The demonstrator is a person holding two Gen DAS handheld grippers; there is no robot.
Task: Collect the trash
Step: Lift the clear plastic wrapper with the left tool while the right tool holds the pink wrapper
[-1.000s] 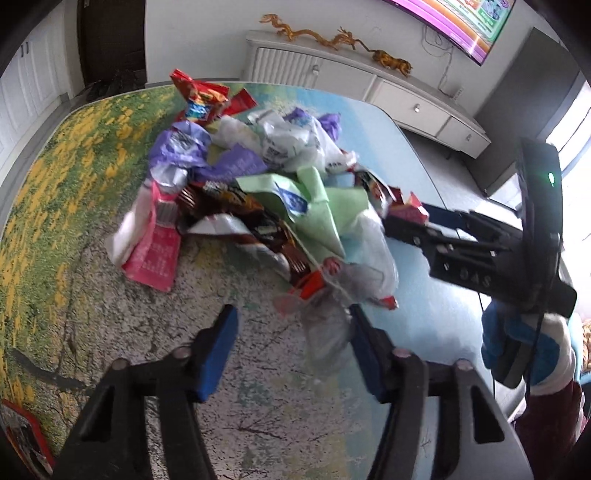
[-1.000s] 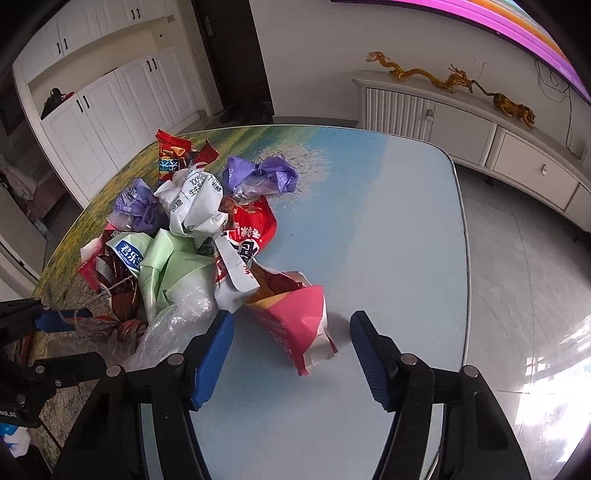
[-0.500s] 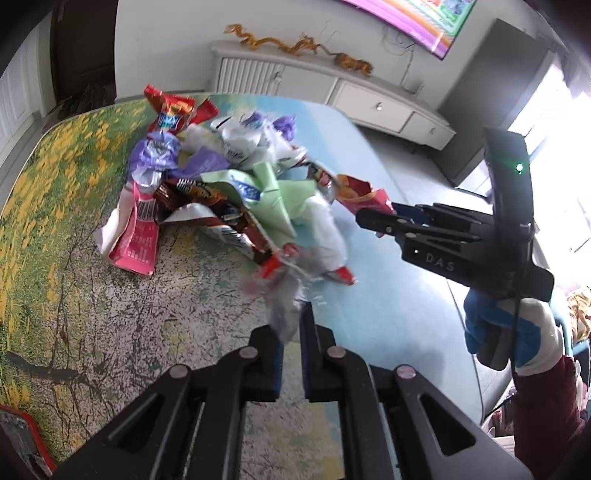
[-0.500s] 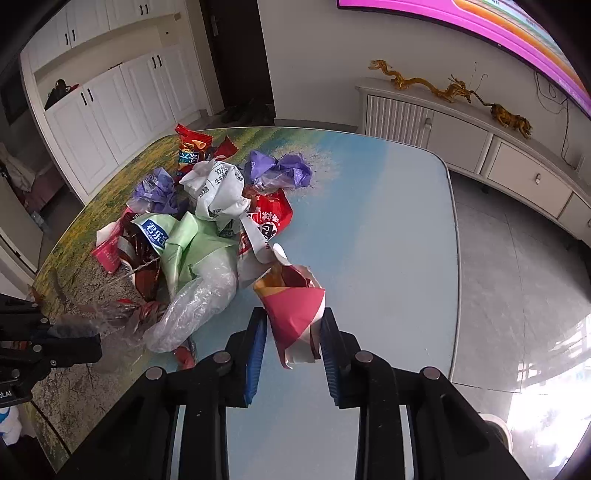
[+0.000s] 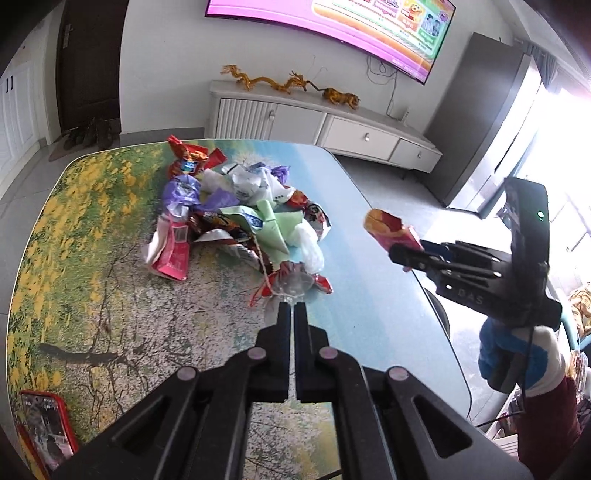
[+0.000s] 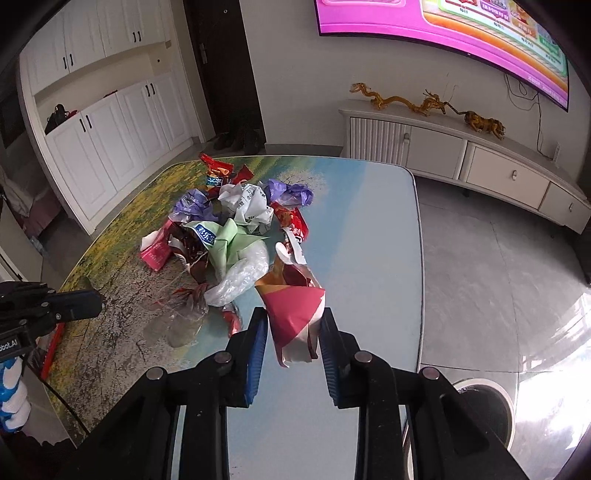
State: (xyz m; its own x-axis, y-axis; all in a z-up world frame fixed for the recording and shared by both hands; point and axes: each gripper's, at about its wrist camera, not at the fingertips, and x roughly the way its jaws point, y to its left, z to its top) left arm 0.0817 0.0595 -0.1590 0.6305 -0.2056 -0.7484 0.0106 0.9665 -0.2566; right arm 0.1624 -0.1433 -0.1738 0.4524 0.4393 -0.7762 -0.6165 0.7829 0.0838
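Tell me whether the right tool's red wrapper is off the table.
Off: the red wrapper hangs clamped in the right tool above the table.

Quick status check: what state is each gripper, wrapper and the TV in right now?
left gripper: shut on clear plastic wrapper, at the pile's near edge.
right gripper: shut on red snack bag, lifted off the table.
trash pile: heaped on the table.
TV: on.

Curved wall TV with pink screen [image 6: 443,33] above long white low cabinet [image 6: 461,155] carrying gold dragon figurines [image 6: 402,100]. White wall cupboards [image 6: 92,122] left. Red-cased phone, probably, [image 5: 44,424] on scenic-print table [image 5: 92,258].
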